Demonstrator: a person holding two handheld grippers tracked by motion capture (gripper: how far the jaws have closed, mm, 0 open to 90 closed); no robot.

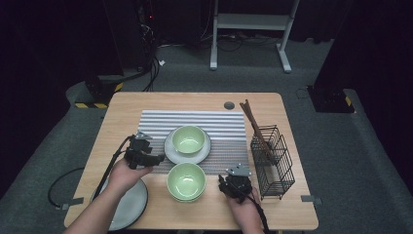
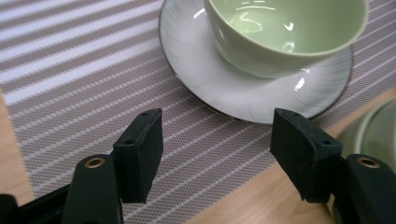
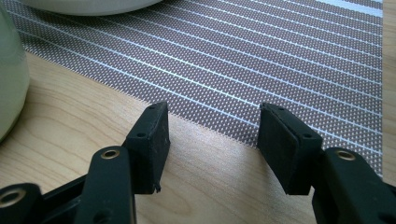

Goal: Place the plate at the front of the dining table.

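The left hand-held gripper [image 1: 152, 158] hangs w/ jaws released and empty, low over the striped mat [image 2: 84, 70], just beside the white saucer [image 2: 219, 88] that carries a green bowl [image 2: 280, 32]. The right hand-held gripper [image 1: 233, 187] is also released, nothing between the jaws, resting near the second green bowl [image 1: 186, 181] on the counter [image 1: 204, 100].

Risks, as a judgement: if the left jaws take the saucer rim at an angle, the glazed edge can slip out and the bowl on top can slide or tip. A push instead of a grip can drag the mat. The second bowl stands close, so a wide swing can knock it. The chopsticks [image 1: 254, 124] in the wire basket [image 1: 273, 163] are well apart, so little danger there.
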